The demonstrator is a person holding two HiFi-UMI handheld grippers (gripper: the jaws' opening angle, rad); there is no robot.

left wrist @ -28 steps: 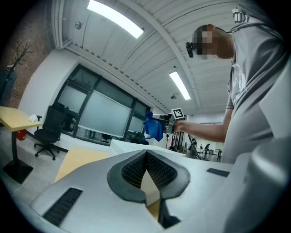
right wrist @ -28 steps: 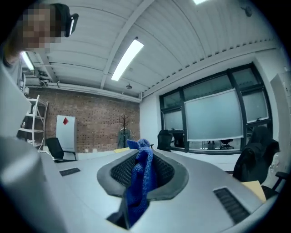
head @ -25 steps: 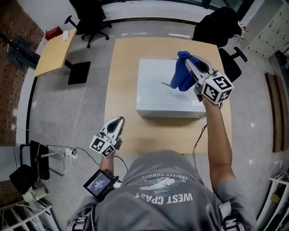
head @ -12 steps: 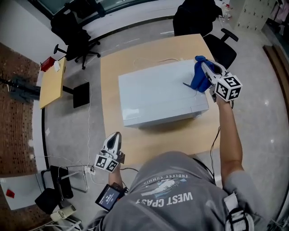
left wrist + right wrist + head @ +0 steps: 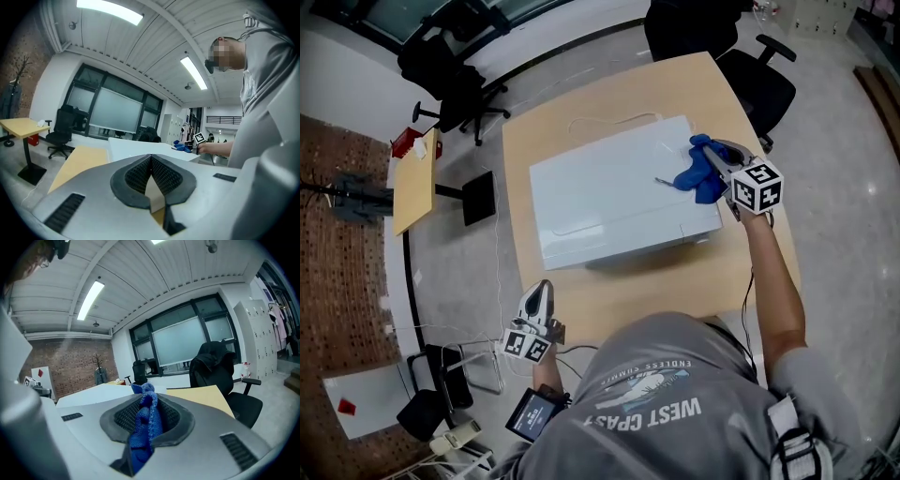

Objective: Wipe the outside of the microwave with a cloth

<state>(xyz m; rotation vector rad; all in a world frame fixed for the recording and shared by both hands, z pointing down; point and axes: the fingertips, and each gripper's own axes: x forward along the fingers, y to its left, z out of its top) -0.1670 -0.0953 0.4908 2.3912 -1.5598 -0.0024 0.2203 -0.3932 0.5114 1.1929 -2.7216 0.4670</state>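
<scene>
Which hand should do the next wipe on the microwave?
Right. The right gripper is shut on the cloth, over the microwave top. The left gripper is shut, empty, off at the table's near corner.

— How much of the cloth (image 5: 692, 178) does the head view give?
— Only part. The right gripper (image 5: 710, 157) lies over its middle, and where the fingers (image 5: 172, 417) close on it is hidden from there. In the right gripper view its lower end drops behind the gripper's body.
— And the microwave (image 5: 609, 202)?
— Mostly its top. The front is a thin sliver; the back and sides are hidden. A thin dark mark (image 5: 662, 180) beside the cloth is too small to tell.
— The table (image 5: 534, 131)?
— Its near edge runs under the person's shoulders (image 5: 666, 394), themselves cut off by the bottom edge.
— The small screen (image 5: 532, 413)?
— Too small to read.
</scene>
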